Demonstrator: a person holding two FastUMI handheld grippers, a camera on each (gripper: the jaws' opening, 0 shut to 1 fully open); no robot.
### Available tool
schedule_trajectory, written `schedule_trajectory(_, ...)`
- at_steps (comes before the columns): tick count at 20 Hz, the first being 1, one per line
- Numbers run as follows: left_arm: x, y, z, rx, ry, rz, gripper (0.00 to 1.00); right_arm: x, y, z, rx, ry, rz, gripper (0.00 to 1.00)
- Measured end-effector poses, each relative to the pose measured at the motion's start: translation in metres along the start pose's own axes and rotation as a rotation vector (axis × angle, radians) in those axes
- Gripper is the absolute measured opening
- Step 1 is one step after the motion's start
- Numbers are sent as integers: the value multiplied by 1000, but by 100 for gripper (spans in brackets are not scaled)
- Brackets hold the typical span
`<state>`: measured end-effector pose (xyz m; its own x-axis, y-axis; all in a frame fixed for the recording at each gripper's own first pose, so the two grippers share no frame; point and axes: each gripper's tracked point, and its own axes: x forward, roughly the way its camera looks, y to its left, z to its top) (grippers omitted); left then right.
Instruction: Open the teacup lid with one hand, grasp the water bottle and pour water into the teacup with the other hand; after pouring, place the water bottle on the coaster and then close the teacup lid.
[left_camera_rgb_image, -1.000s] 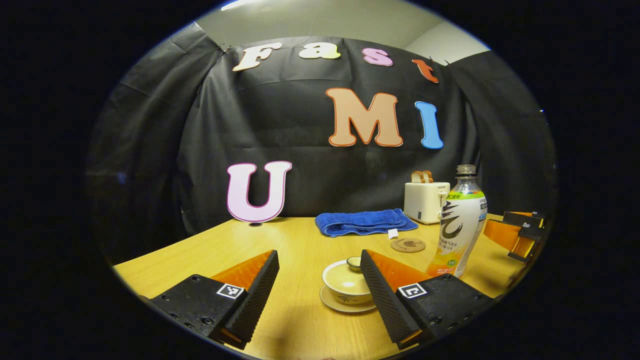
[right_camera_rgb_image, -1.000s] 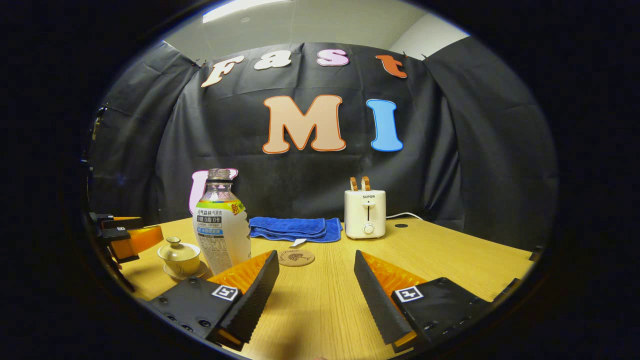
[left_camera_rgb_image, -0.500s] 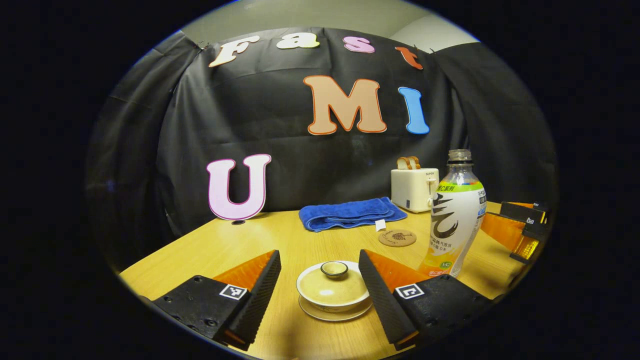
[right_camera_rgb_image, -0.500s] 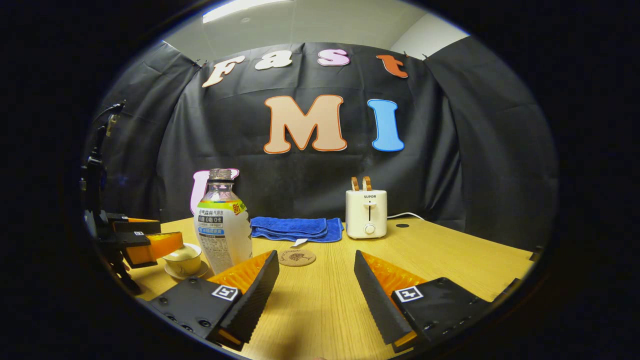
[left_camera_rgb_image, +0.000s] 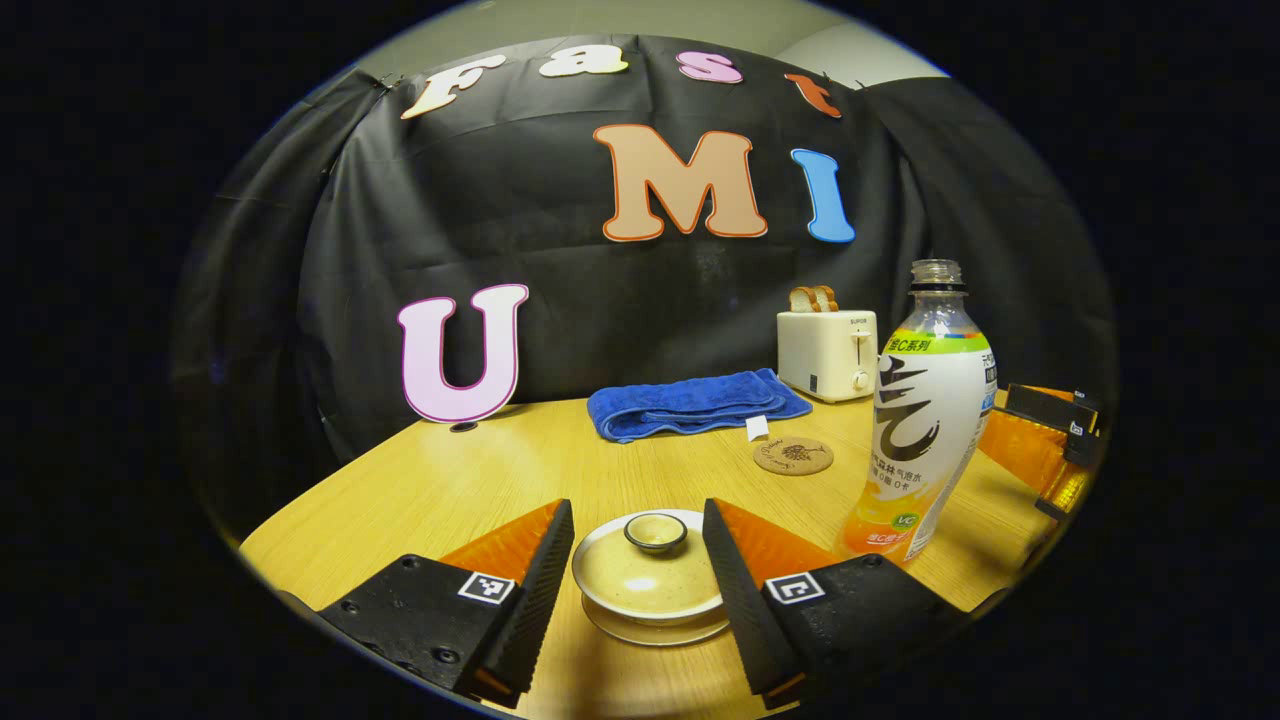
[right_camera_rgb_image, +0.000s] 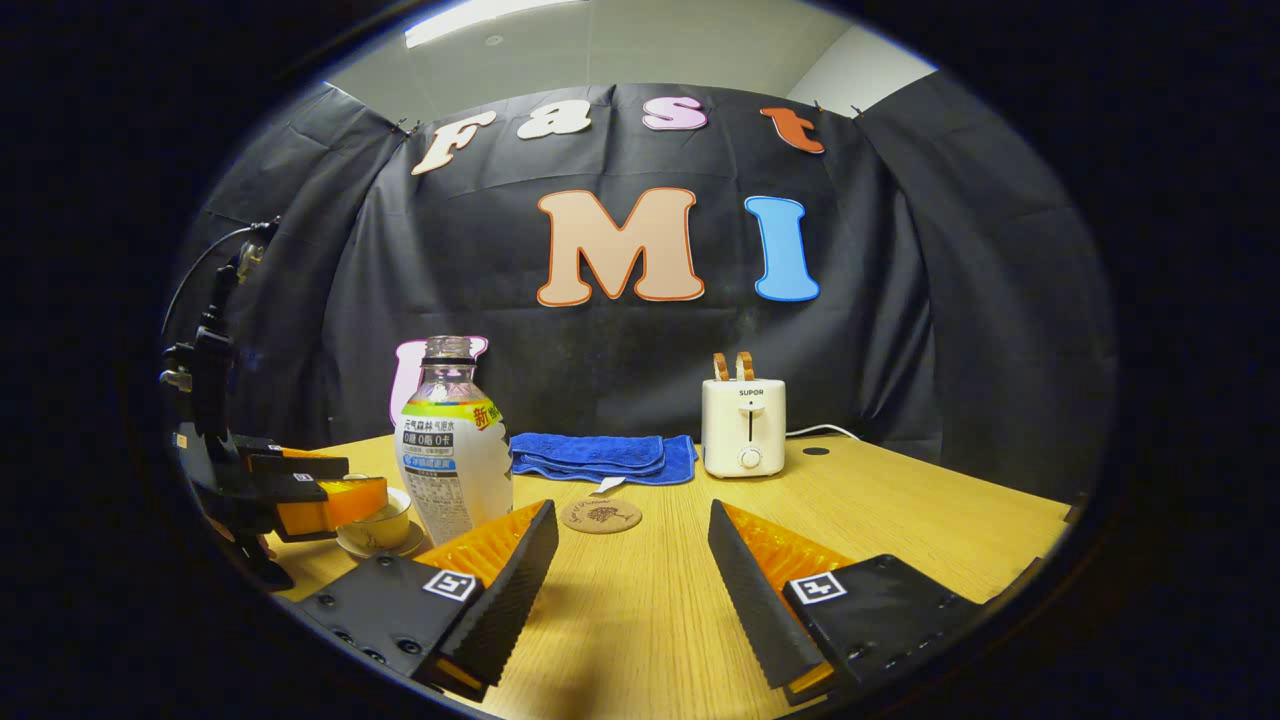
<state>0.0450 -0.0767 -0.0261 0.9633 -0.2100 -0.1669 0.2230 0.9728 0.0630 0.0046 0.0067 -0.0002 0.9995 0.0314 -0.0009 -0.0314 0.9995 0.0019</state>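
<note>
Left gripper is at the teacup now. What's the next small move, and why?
Probably lower the left gripper a little and close on the lid knob. Its fingers stand open either side of the teacup, the lid is still on, and the water bottle stands untouched beside it, so the lid likely comes off first.

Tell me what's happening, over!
Left gripper open, straddling the lidded teacup. Right gripper open, empty, beside the water bottle. Coaster bare. Nothing in the way.
</note>
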Motion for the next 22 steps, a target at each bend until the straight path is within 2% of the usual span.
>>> schedule_trajectory(2,0,1,0,4,1,4,69,0,0,0,1,1,0,93)
schedule_trajectory(3,1,0,1,5,0,2,60,0,0,0,0,-1,0,93)
schedule_trajectory(4,0,-2,1,5,-1,-6,61,0,0,0,1,1,0,93)
schedule_trajectory(5,1,-4,1,5,-2,-12,55,0,0,0,0,1,0,92)
schedule_trajectory(6,2,-5,1,8,-1,-16,48,0,0,0,1,-1,0,100)
schedule_trajectory(7,2,-5,0,11,-2,-19,42,1,0,0,0,1,0,93)
schedule_trajectory(9,3,-6,1,23,-1,-20,37,0,0,0,0,0,0,97)
schedule_trajectory(11,4,-7,1,36,-3,-25,31,0,0,0,0,0,-1,93)
schedule_trajectory(21,4,-6,3,47,-15,-36,22,1,-2,0,1,4,-12,92)
schedule_trajectory(22,3,-4,4,41,-20,-29,22,3,-6,-2,2,6,-32,96)
